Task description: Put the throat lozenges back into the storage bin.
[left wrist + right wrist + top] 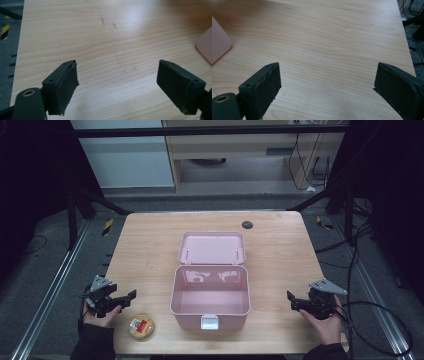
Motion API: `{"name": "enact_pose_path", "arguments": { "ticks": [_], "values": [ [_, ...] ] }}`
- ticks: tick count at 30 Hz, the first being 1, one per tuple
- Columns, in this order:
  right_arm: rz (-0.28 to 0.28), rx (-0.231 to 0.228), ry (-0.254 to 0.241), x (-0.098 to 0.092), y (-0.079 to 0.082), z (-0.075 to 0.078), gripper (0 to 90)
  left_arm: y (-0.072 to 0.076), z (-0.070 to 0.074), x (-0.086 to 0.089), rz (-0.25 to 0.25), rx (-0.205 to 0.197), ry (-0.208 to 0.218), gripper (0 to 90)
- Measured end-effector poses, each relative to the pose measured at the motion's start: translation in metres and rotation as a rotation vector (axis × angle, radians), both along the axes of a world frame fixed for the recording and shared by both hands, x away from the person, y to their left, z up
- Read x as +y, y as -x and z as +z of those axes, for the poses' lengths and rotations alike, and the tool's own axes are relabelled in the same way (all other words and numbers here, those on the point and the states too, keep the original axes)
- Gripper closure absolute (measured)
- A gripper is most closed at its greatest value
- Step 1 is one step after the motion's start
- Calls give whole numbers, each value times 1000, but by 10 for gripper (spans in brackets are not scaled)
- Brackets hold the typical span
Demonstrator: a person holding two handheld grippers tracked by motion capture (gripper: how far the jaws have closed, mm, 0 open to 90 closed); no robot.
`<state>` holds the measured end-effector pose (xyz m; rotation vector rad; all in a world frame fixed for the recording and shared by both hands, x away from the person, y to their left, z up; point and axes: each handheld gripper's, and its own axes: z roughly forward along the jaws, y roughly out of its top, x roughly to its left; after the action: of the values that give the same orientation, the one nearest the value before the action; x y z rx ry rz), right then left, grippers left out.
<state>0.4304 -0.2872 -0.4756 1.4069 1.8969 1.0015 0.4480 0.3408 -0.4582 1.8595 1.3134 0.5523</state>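
A pink plastic box (210,292) stands open in the middle of the wooden table, its lid (212,247) laid back flat behind it and a white latch at its front. A small round tin (141,326) with a yellow and red label lies near the front edge, left of the box. My left gripper (126,299) hovers at the table's front left, just left of the tin; in its own view the gripper (117,75) is open over bare wood. My right gripper (295,301) sits right of the box; seen from its own camera the gripper (327,80) is open, nothing between the jaws.
A corner of the pink box (205,47) shows at the right edge of the left gripper view, and another corner of the box (219,42) at the left of the right gripper view. A dark round grommet (247,224) sits at the table's back. Cables (380,320) trail off the right side.
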Motion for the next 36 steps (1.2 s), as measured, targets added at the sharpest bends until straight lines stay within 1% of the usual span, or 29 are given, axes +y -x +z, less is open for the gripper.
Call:
{"name": "enact_pose_path", "arguments": {
  "ticks": [2,3,4,5,6,7,8,9,11,13,14,15,16,18,20,22,23,25,29,32,34,36],
  "values": [
    [-7,-14,15,0,1,0,77,1,8,0,-27,-11,1,157],
    [-7,-14,15,0,1,0,77,1,8,0,-27,-11,1,157],
    [-12,-24,14,0,2,2,77,3,17,2,-48,-22,-11,156],
    [-12,-24,14,0,2,2,77,3,17,2,-48,-22,-11,157],
    [-17,-30,17,0,2,2,74,4,25,4,-77,-28,-10,157],
    [-16,-31,17,1,2,3,73,4,25,4,-77,-28,-10,157],
    [-12,-33,20,1,2,3,72,6,34,6,-110,-32,-11,159],
    [-12,-34,23,1,3,2,70,6,38,6,-124,-35,-14,158],
    [-8,-40,33,2,3,2,67,7,45,7,-164,-33,-22,158],
    [-10,-38,33,2,3,2,67,8,52,7,-202,-25,-28,155],
    [-10,-38,33,2,3,2,67,8,52,7,-202,-25,-28,152],
    [-19,-50,42,2,4,2,72,9,57,7,-234,-20,-41,150],
    [-18,-51,43,2,4,2,70,9,57,7,-234,-20,-41,149],
    [-17,-49,42,2,4,2,68,10,60,6,-266,-14,-56,147],
    [-18,-43,44,1,4,1,65,12,64,4,-311,-4,-95,142],
    [-19,-45,50,1,4,0,65,13,65,3,-343,13,-111,142],
    [-19,-45,50,1,4,0,65,13,65,3,-343,13,-111,141],
    [-16,-47,55,2,4,-1,63,14,64,0,-382,31,-142,141],
    [-13,-51,58,2,4,-1,68,16,63,-5,-440,56,-159,136],
    [-9,-48,63,2,4,-2,67,16,62,-9,-498,80,-181,132],
    [-7,-47,62,2,4,-3,65,17,62,-11,-530,82,-190,130],
    [-4,-43,62,2,4,-3,64,18,62,-14,-564,93,-204,130]
  ]
}}
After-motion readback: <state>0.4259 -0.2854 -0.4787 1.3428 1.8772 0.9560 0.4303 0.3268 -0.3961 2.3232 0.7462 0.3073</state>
